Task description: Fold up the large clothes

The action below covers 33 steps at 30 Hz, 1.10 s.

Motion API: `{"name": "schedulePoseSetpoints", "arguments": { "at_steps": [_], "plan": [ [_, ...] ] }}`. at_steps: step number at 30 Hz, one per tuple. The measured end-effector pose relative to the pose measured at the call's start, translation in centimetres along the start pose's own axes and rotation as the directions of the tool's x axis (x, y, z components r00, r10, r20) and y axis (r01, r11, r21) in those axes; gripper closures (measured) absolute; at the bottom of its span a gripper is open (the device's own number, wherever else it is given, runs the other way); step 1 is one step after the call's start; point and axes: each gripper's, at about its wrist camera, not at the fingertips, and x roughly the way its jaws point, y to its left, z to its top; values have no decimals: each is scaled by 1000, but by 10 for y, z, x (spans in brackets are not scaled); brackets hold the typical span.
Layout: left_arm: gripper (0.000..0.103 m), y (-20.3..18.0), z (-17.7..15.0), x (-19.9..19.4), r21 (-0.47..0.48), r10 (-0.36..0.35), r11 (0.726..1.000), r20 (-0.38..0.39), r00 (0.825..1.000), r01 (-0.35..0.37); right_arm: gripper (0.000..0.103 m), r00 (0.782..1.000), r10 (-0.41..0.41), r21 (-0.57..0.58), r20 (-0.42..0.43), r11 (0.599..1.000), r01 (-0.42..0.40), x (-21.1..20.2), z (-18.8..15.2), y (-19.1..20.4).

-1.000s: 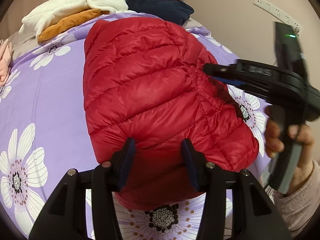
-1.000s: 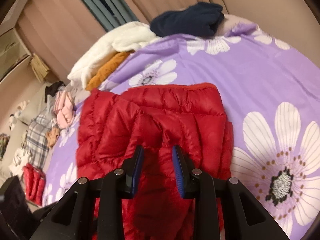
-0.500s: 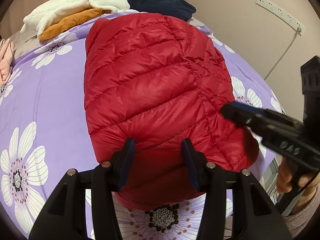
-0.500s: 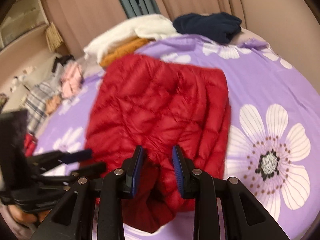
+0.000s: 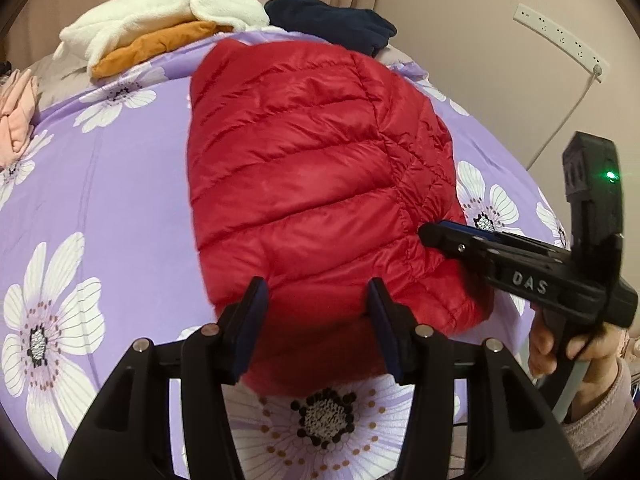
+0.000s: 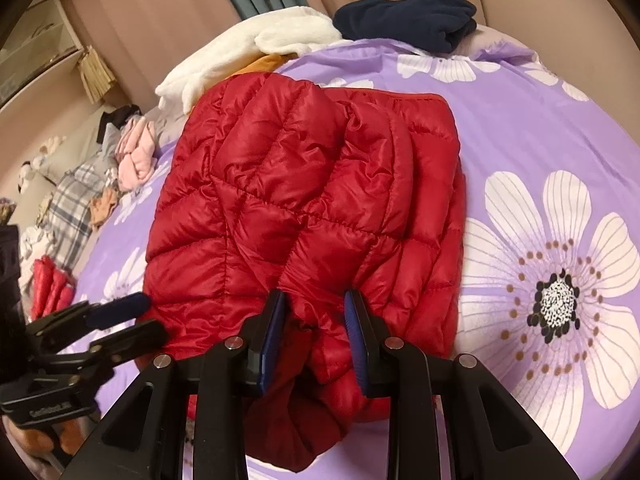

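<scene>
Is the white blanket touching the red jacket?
Apart. The left wrist view shows purple bedsheet between the white blanket and the red jacket.

Soft, warm indoor light, mild shadows, strong fisheye bending and dark vignetted corners.

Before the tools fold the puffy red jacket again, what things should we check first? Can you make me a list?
1. Right tool has a bunch of the red jacket between its pads: ok.
2. Left tool gripping the jacket: not ok; the jacket's near edge lies between its wide pads, which do not pinch it.
3. Jacket fully on the purple flowered bedspread: cannot tell, its near end is behind the tools.
4. Jacket smooth: not ok, it is puffed and bunched at the near end.
5. Folded pile (white, orange, navy) lies clear of the jacket: ok.
</scene>
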Motion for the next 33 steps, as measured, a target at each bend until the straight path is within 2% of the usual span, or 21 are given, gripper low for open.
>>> {"name": "schedulePoseSetpoints", "arguments": {
  "at_steps": [4, 10, 12, 17, 20, 21, 25, 27, 29, 33],
  "plan": [
    [52, 16, -3, -5, -36, 14, 999, 7, 1000, -14, 75, 1000, 5, 10, -1, 1000, -5, 0, 0, 0],
    [51, 56, 1, 0, -187, -23, 982, 2, 1000, 23, 75, 1000, 13, 22, -4, 1000, -13, 0, 0, -2],
    [51, 70, 3, 3, -242, -45, 969, 0, 999, 44, 74, 1000, 22, 33, -5, 999, -22, 0, 1, -4],
    [44, 100, 12, 17, -365, -175, 916, 8, 985, 166, 72, 998, 70, 81, 2, 994, -70, -1, 1, -13],
    [35, 112, 19, 34, -411, -241, 883, 12, 970, 225, 72, 994, 108, 122, 5, 987, -108, -1, 1, -18],
    [27, 112, 19, 37, -424, -263, 873, 8, 965, 242, 71, 993, 120, 135, 7, 984, -119, 0, 1, -20],
    [19, 121, 24, 59, -484, -322, 829, -3, 947, 280, 70, 989, 148, 174, 15, 974, -148, 1, 0, -24],
    [17, 123, 25, 65, -499, -337, 817, -6, 942, 289, 68, 987, 159, 193, 19, 968, -159, 1, 1, -26],
    [16, 124, 26, 68, -506, -349, 809, -6, 937, 299, 62, 984, 177, 212, 24, 961, -178, 1, 2, -28],
    [15, 126, 29, 71, -506, -354, 809, -14, 935, 299, 51, 977, 210, 254, 43, 943, -214, 0, 5, -31]
  ]
}}
